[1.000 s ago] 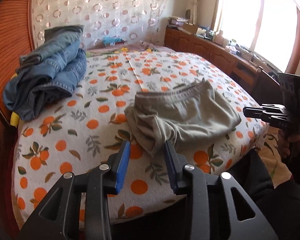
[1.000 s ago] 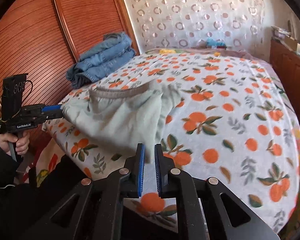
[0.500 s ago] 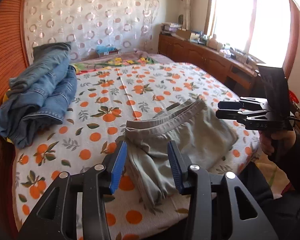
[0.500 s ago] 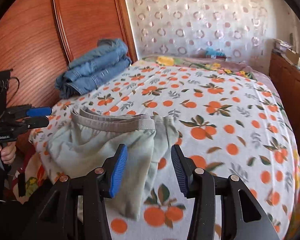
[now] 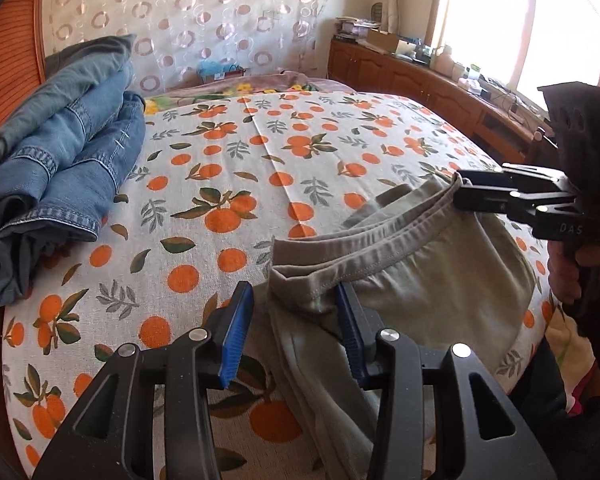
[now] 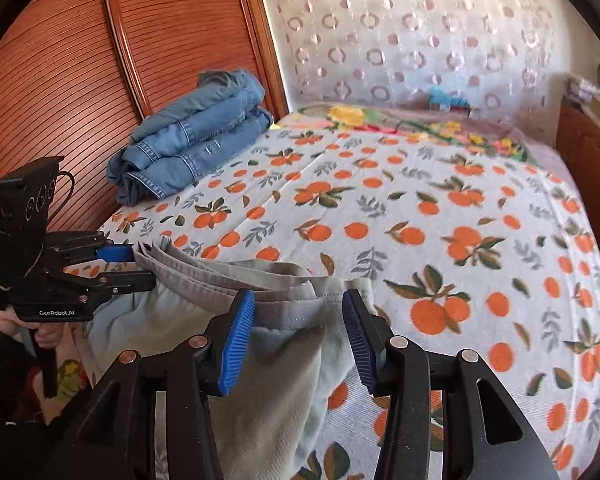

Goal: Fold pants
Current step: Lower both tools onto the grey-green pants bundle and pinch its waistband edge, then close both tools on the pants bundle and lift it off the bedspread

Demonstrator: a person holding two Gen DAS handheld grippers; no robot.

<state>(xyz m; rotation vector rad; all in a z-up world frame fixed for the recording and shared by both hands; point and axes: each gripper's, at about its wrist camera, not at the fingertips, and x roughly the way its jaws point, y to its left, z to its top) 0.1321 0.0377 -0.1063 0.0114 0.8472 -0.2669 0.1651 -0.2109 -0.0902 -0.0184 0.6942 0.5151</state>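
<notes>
Left wrist view: my left gripper (image 5: 296, 326), having just spread, straddles the grey pants' (image 5: 420, 288) near waistband corner unpinched; my right gripper (image 6: 300, 330) likewise, spread.

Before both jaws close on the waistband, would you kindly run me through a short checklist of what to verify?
1. Left gripper jaws open: ok.
2. Right gripper jaws open: ok; they have just been opening, with waistband cloth between them.
3. Elastic waistband of the grey-green cotton pants between the left jaws: ok, its corner sits there.
4. Waistband at the right jaws: ok, the folded edge lies between them.
5. All cloth layers caught at each end: cannot tell.
6. Orange-print bedsheet bare beyond the pants, folded blue denim jeans well aside: ok.
</notes>
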